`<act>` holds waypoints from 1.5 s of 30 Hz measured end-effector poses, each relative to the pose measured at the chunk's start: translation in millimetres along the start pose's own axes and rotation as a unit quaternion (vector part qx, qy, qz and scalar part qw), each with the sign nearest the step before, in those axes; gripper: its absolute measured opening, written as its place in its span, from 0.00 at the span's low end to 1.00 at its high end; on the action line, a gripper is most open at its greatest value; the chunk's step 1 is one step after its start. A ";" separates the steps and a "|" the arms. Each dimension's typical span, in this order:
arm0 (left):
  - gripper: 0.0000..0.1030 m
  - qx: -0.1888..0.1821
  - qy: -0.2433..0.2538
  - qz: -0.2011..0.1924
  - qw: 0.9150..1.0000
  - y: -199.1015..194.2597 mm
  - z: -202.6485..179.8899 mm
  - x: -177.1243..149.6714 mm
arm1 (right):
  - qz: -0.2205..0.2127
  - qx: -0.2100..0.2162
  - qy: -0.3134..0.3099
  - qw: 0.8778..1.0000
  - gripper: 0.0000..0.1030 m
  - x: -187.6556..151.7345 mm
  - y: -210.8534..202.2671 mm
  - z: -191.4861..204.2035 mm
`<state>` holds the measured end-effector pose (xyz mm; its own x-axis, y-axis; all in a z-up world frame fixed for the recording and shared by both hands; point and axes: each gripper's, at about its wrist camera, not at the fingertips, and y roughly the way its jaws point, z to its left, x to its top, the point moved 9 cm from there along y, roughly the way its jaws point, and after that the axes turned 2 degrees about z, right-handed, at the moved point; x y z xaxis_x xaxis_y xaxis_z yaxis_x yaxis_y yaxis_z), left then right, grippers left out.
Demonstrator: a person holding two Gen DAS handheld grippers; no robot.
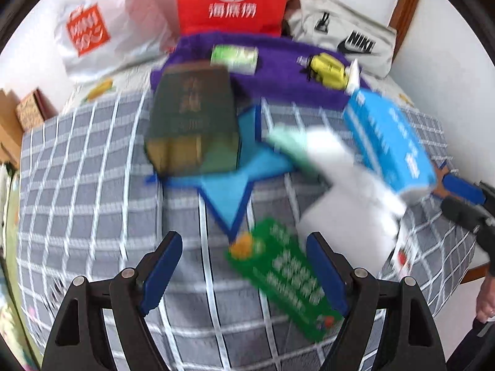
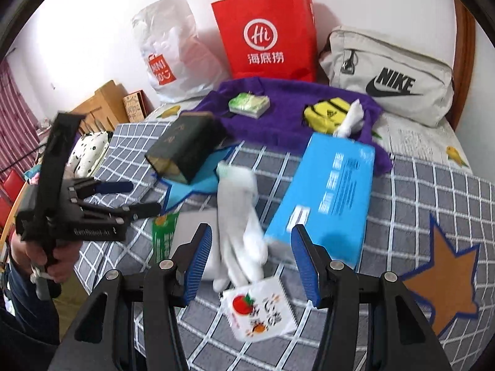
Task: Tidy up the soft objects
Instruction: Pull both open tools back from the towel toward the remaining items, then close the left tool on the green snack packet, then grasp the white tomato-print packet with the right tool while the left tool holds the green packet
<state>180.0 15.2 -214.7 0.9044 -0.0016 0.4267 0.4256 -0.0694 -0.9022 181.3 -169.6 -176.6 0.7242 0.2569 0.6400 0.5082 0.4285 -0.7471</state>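
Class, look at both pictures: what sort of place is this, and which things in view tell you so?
Probably a bedroom: a checked quilt covers what looks like a bed, a wooden headboard stands against the wall, and a patterned pillow lies beside it.

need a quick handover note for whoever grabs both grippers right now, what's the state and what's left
Left gripper: open, empty, over the green packet.
Right gripper: open, empty, over the white gloves.
Things lie loose on the checked blanket: blue box, dark box, tomato-print packet; on the purple towel sit a green tissue pack and a yellow pouch.
Red bag, white plastic bag and grey Nike bag stand behind.
Done: nothing looks sorted yet. Left: everything.
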 end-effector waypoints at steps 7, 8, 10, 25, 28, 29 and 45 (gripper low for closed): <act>0.79 -0.025 -0.041 0.018 0.999 15.3 -10.6 -28.8 | 0.006 0.001 -0.012 1.000 0.52 -17.2 -0.7 2.1; 0.79 -0.023 -0.042 0.021 0.999 19.0 -13.9 -29.7 | 0.006 0.001 -0.013 1.000 0.52 -18.7 -0.3 1.8; 0.83 -0.009 -0.039 0.020 0.999 24.5 -18.2 -29.7 | 0.009 0.001 -0.012 1.000 0.52 -22.4 1.0 0.5; 0.93 0.057 0.004 0.027 0.998 20.6 -6.0 -48.8 | 0.017 -0.003 0.006 1.000 0.52 -37.0 8.9 -8.2; 0.91 0.052 -0.006 0.032 0.998 14.6 1.4 -59.0 | 0.015 0.000 0.003 1.000 0.52 -35.9 9.9 -3.7; 0.91 0.051 -0.006 0.030 0.998 14.7 1.0 -59.3 | 0.016 0.003 0.001 1.000 0.52 -35.7 10.8 -1.5; 0.26 0.005 0.037 -0.037 0.999 6.3 -13.4 -39.2 | 0.035 -0.008 0.004 0.999 0.52 -53.0 18.1 -9.9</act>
<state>146.8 1.4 -236.3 0.8661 -0.0703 0.4949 0.4913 -0.0626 -0.8687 156.7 -184.0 -225.8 0.7622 0.2787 0.5843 0.4632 0.3958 -0.7930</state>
